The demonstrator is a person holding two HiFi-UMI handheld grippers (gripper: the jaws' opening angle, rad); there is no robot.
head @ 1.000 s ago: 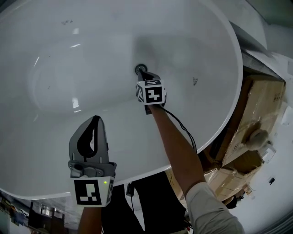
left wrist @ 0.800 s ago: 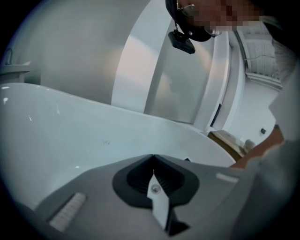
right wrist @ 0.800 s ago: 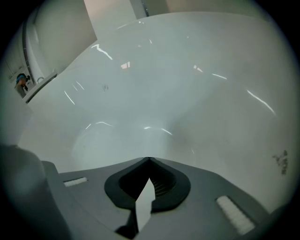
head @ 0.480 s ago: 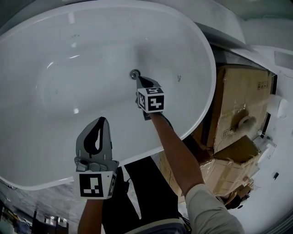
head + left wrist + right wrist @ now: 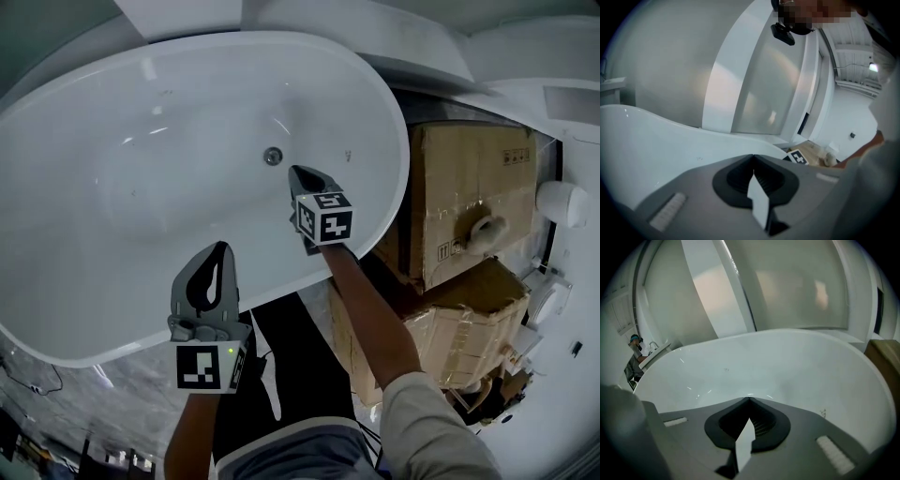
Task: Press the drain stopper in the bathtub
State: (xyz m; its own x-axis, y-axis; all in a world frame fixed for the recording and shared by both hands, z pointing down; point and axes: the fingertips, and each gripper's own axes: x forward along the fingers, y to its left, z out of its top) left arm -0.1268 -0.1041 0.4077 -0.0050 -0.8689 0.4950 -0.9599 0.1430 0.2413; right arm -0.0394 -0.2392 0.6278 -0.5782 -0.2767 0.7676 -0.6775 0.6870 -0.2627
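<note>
I see the bathtub as smooth, glossy white, catching small highlights. Its drain stopper looks like shiny metal. The left gripper and right gripper are matt grey plastic. The boxes at right are dull brown cardboard.

One bathtub, one drain stopper, one left hand-held gripper, one right hand-held gripper, two cardboard boxes

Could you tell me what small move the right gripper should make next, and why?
Probably keep lifting the right gripper clear of the bathtub: its jaws are shut and empty, and its tip, which was on the drain stopper a second ago, now sits apart from it, so the press looks done.
</note>
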